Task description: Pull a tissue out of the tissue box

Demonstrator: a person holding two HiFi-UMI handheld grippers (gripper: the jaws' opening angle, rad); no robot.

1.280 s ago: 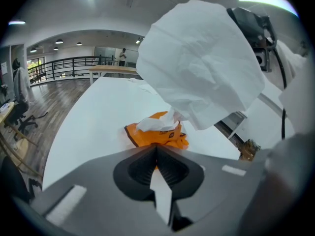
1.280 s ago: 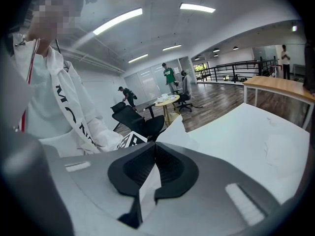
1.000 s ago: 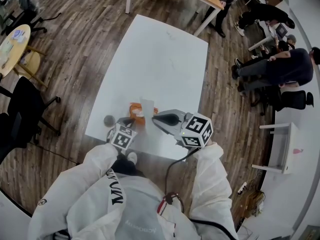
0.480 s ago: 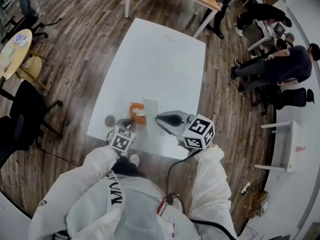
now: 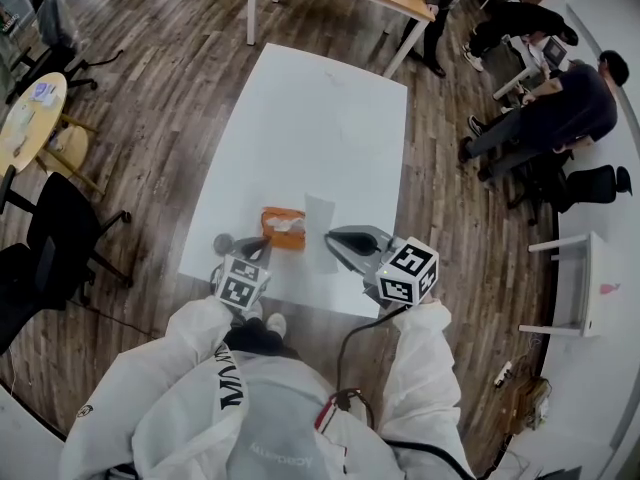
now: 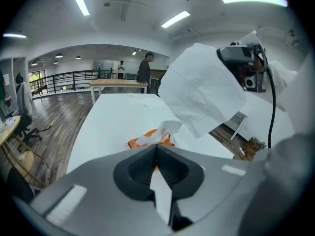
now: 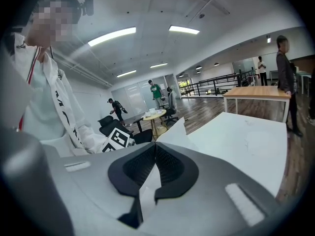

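Our right gripper (image 5: 330, 236) is clamped on the tissue (image 5: 320, 211), held just right of the tissue box (image 5: 283, 230); our left gripper (image 5: 260, 241), jaws together, hovers at its near-left corner.

R gripper (image 7: 155, 144) jaws pinched on white tissue (image 7: 176, 133); sheet pokes past tips, over white table (image 7: 246, 132).
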